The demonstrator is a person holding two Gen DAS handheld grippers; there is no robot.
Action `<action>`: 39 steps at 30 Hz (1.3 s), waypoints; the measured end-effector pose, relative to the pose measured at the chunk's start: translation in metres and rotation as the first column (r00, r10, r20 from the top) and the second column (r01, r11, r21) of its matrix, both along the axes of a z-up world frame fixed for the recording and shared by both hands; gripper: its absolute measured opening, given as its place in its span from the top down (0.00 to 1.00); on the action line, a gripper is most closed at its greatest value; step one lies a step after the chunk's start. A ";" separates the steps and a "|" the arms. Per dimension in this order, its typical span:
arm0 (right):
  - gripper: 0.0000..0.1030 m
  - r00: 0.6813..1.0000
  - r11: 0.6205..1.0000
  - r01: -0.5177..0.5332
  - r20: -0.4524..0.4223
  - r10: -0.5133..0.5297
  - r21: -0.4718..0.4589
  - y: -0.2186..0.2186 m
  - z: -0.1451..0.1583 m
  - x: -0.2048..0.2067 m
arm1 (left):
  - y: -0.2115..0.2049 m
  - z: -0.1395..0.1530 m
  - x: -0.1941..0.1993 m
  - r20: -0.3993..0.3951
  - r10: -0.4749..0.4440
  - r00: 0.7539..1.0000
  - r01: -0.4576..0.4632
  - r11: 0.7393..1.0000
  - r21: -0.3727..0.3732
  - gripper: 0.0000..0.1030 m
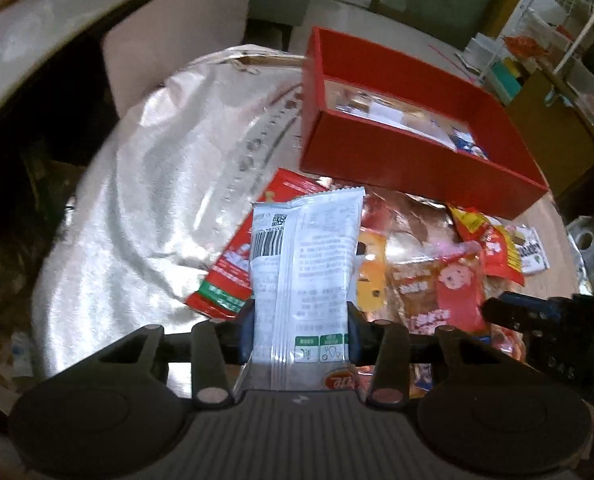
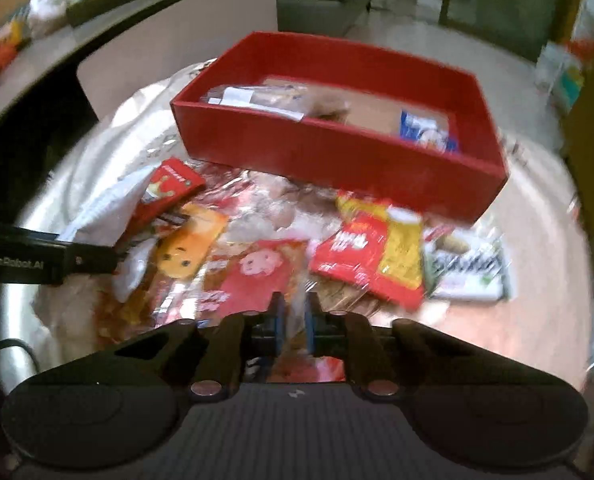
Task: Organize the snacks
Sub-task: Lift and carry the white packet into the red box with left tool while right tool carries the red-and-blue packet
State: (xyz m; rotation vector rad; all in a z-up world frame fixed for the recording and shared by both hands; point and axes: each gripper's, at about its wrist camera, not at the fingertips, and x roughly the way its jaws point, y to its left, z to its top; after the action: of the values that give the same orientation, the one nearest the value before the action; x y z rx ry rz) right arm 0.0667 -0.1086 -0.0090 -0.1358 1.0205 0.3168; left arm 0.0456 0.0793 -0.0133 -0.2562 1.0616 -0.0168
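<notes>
My left gripper [image 1: 301, 312] is shut on a white snack packet [image 1: 305, 264] with a barcode, held upright between its blue pads above the pile. The red box [image 1: 417, 168] stands beyond, with a few packets inside. In the right wrist view, my right gripper [image 2: 295, 312] is shut low over the loose snacks, just in front of a red packet with a pink cartoon face [image 2: 257, 276]. A red-and-yellow packet [image 2: 377, 256] and an orange face packet [image 2: 185, 248] lie nearby. The red box [image 2: 337, 160] sits behind them. The left gripper's black body [image 2: 37, 256] enters from the left.
Crinkled silver foil [image 1: 137, 200] covers the round table. A white-and-green packet [image 2: 469, 272] lies at the pile's right edge. A counter with bags [image 2: 97, 0] runs along the upper left. A wire rack [image 1: 557, 40] and a cardboard box [image 1: 545, 120] stand to the right.
</notes>
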 end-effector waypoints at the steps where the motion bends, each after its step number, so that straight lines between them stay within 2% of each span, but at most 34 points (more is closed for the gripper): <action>1: 0.69 1.000 1.000 0.000 0.010 0.000 -0.004 0.003 0.000 -0.002 | 0.002 0.000 -0.001 0.001 0.017 1.000 -0.017 1.000 -0.001 0.64; 2: 0.62 1.000 0.999 -0.011 0.023 0.012 -0.034 0.011 0.000 -0.004 | 0.004 0.000 0.001 0.001 0.027 1.000 -0.027 1.000 -0.008 0.64; 4: 0.27 0.999 0.997 -0.028 0.043 0.032 -0.078 0.027 -0.003 -0.007 | 0.008 0.002 0.002 0.008 0.042 0.999 -0.041 0.999 -0.020 0.64; 7: 0.13 0.991 0.983 -0.070 0.102 0.089 -0.172 0.051 -0.014 -0.010 | 0.011 0.004 0.001 0.012 0.036 0.999 -0.036 0.999 -0.022 0.64; 9: 0.06 0.993 0.965 -0.068 0.072 0.089 -0.252 0.060 -0.032 -0.004 | 0.011 0.003 0.000 0.002 0.025 1.000 -0.025 0.999 -0.023 0.64; 11: 0.08 0.997 0.963 -0.038 0.058 0.056 -0.268 0.057 -0.043 0.000 | 0.013 0.003 -0.001 -0.004 0.026 1.000 -0.026 0.999 -0.034 0.64; 12: 0.18 0.997 0.966 -0.024 0.062 0.041 -0.259 0.054 -0.040 -0.001 | 0.013 0.004 -0.001 -0.004 0.019 1.000 -0.019 0.999 -0.044 0.64; 13: 0.34 0.997 0.966 -0.016 0.064 0.033 -0.257 0.051 -0.036 -0.002 | 0.013 0.005 -0.001 -0.001 0.012 1.000 -0.012 0.999 -0.053 0.64; 15: 0.48 0.998 0.971 -0.005 0.061 0.020 -0.239 0.041 -0.023 0.000 | 0.010 0.009 0.000 0.014 -0.005 1.000 0.006 0.998 -0.061 0.64; 16: 0.49 0.999 0.978 -0.006 0.036 0.014 -0.209 0.035 -0.017 0.003 | 0.009 0.011 0.000 0.021 -0.013 1.000 0.014 0.998 -0.065 0.64; 18: 0.50 1.000 0.984 0.012 0.016 -0.009 -0.180 0.022 -0.008 0.003 | 0.008 0.015 -0.001 0.031 -0.023 0.999 0.025 0.996 -0.085 0.64; 22: 0.51 0.998 0.989 0.052 0.043 -0.046 -0.140 0.003 0.013 -0.012 | 0.002 0.026 -0.002 0.065 -0.053 0.997 0.059 0.993 -0.103 0.64; 27: 0.51 0.994 0.994 0.060 0.100 -0.050 -0.094 -0.011 0.038 -0.012 | -0.004 0.039 0.007 0.109 -0.035 0.993 0.053 0.985 -0.164 0.64; 32: 0.51 0.985 0.997 0.073 0.155 -0.077 0.031 -0.030 0.044 0.008 | -0.028 0.044 0.022 0.186 -0.046 0.981 0.053 0.998 -0.033 0.64; 34: 0.51 0.982 0.992 0.096 0.156 -0.108 0.084 -0.043 0.037 0.017 | -0.033 0.044 0.028 0.193 -0.055 0.980 0.062 0.998 -0.029 0.64; 36: 0.51 0.984 0.987 0.115 0.122 -0.129 0.112 -0.050 0.031 0.031 | -0.037 0.045 0.036 0.202 -0.059 0.978 0.066 0.997 -0.027 0.64; 39: 0.51 0.980 0.988 0.086 0.165 -0.108 0.131 -0.046 0.040 0.045 | -0.043 0.044 0.050 0.210 -0.055 0.976 0.057 0.998 -0.003 0.64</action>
State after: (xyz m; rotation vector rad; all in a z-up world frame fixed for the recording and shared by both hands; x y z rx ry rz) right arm 0.1114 -0.1549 0.0307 -0.0011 0.8310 0.2734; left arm 0.0951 0.0367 0.0302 -0.2268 0.8579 -0.0978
